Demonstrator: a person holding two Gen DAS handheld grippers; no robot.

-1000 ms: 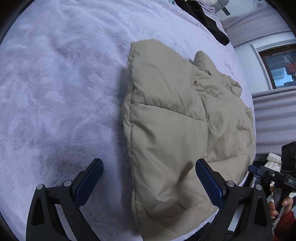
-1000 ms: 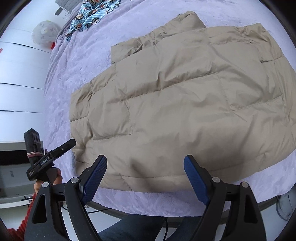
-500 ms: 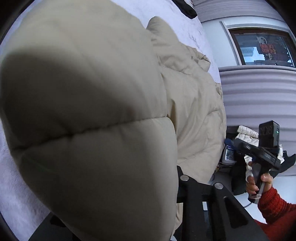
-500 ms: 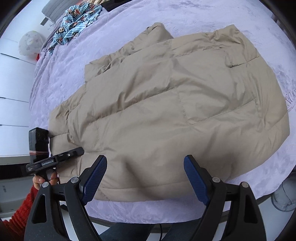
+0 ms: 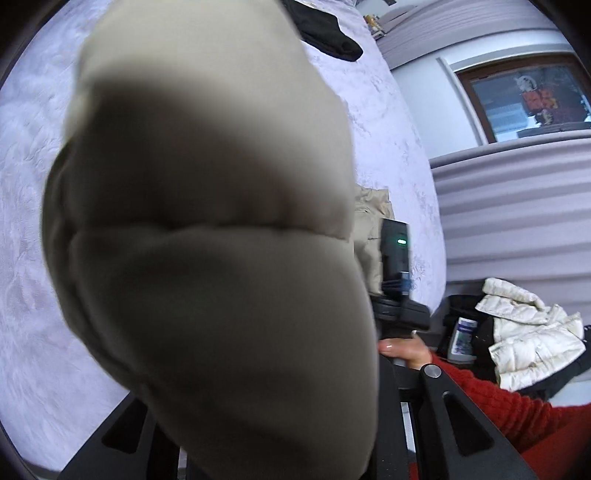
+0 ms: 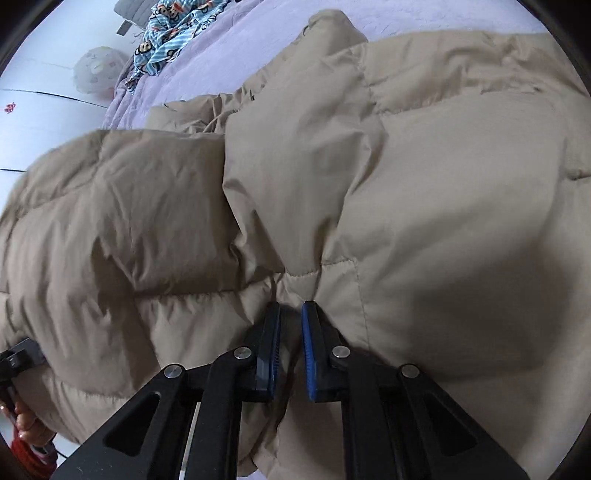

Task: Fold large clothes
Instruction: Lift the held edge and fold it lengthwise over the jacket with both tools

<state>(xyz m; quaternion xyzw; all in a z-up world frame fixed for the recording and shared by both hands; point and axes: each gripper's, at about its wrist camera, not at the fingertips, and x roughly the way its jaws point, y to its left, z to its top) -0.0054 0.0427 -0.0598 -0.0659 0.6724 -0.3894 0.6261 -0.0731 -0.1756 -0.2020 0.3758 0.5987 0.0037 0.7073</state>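
Note:
A beige puffer jacket (image 6: 424, 155) lies spread on the lilac bed cover (image 5: 26, 221). In the left wrist view a lifted bulge of the jacket (image 5: 207, 258) fills the middle and hides my left gripper's fingers. Only its black arms (image 5: 454, 417) show, and the jacket hangs from its grip. My right gripper (image 6: 291, 308) is shut on a pinch of the jacket's near hem, the blue pads (image 6: 309, 354) pressing the fabric. The right gripper's body (image 5: 395, 258) and its hand in a red sleeve appear beside the lifted fold.
A black garment (image 5: 325, 33) lies at the bed's far end. A white puffer jacket (image 5: 528, 336) and a bottle (image 5: 463, 339) sit off the bed to the right, below a window (image 5: 528, 96). A blue patterned cloth (image 6: 173, 26) lies at the far corner.
My left gripper went from open above the jacket's edge to shut on it and rose, carrying the fold sideways. My right gripper dropped onto the near hem and closed.

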